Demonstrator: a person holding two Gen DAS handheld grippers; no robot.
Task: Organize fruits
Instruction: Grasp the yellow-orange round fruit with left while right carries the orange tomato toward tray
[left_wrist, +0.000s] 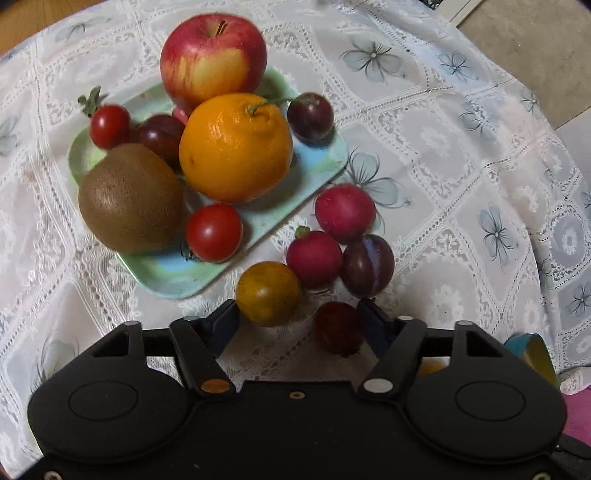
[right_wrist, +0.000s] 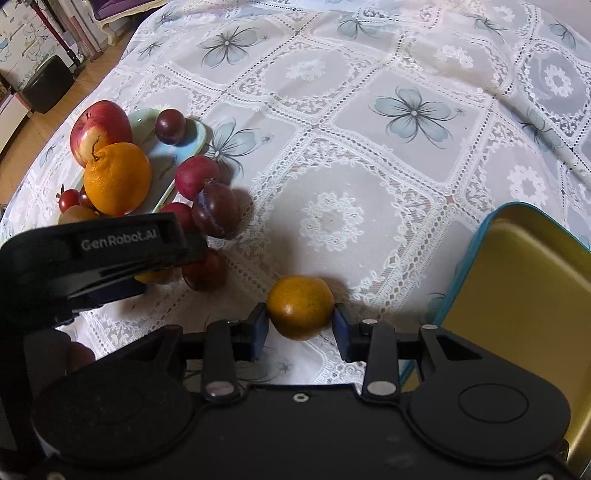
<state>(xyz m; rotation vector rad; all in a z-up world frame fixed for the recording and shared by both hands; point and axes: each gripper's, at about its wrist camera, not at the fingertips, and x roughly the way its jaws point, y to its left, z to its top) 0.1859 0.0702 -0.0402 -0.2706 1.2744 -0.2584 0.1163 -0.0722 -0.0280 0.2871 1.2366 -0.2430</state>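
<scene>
A green-blue tray (left_wrist: 325, 162) holds an apple (left_wrist: 212, 61), a big orange (left_wrist: 236, 147), a kiwi (left_wrist: 131, 197), cherry tomatoes and dark plums. Loose on the cloth beside it lie two red fruits (left_wrist: 345, 212), a plum (left_wrist: 367, 266), a small yellow-orange fruit (left_wrist: 267, 293) and a dark red berry (left_wrist: 338, 328). My left gripper (left_wrist: 299, 325) stands wide open just above the last two, pressing on neither. In the right wrist view, my right gripper (right_wrist: 300, 325) has its blue pads against both sides of a small mandarin (right_wrist: 299, 308) low over the cloth.
A gold tin with a blue rim (right_wrist: 517, 295) lies open at the right, close to the right gripper. The left gripper's black housing (right_wrist: 110, 254) covers part of the loose fruit in the right wrist view. The lace tablecloth (right_wrist: 369, 166) stretches beyond; wooden floor shows past the table's left edge.
</scene>
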